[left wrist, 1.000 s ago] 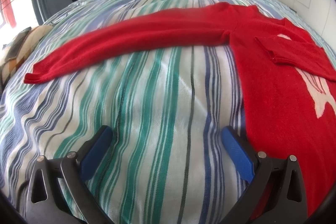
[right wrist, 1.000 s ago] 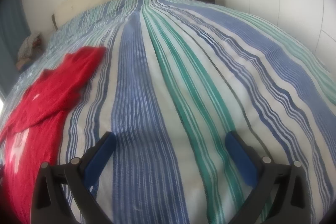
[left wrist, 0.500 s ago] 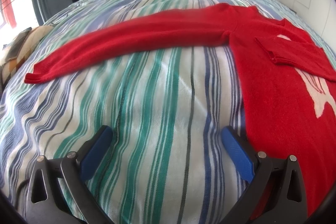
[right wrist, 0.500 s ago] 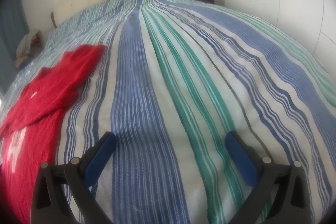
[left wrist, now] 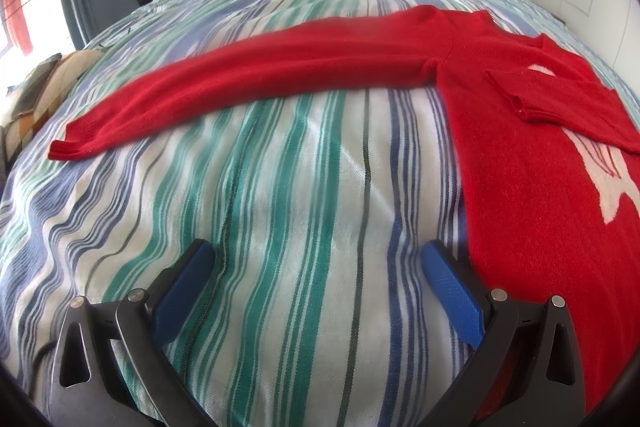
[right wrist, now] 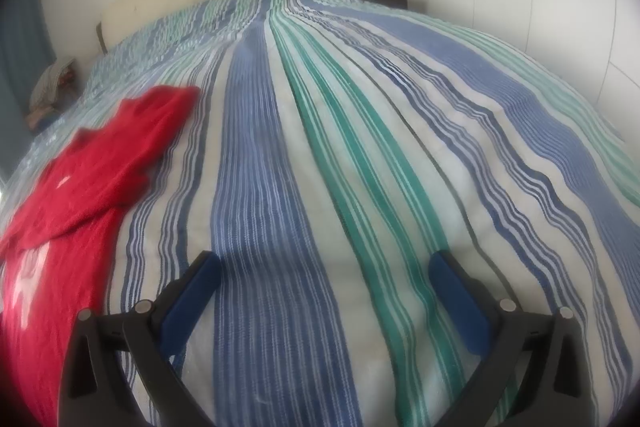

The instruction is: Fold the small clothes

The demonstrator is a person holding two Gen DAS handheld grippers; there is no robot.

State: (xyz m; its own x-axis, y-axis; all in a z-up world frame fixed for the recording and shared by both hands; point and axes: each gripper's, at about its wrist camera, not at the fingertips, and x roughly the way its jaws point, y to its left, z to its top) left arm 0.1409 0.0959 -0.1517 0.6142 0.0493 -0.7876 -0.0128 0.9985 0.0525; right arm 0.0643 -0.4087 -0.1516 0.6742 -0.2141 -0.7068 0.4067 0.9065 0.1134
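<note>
Both tongs stood wide apart and empty: the left gripper (left wrist: 316, 281) hovered over the striped blue, green and white bedspread (left wrist: 280, 211), its right blue pad (left wrist: 454, 297) just beside the hem edge of the red knitted jumper with a white motif (left wrist: 532, 187); whether pad and fabric touched could not be told. The right gripper (right wrist: 324, 291) hung over bare bedspread (right wrist: 360, 155), the jumper (right wrist: 92, 171) well to its left. Against the frames a second before, almost nothing had shifted on the left; the right view had drifted slightly. One sleeve (left wrist: 560, 103) lay folded across the chest; the long left sleeve (left wrist: 248, 83) stayed outstretched. Judgement: folding paused, left sleeve next.
</note>
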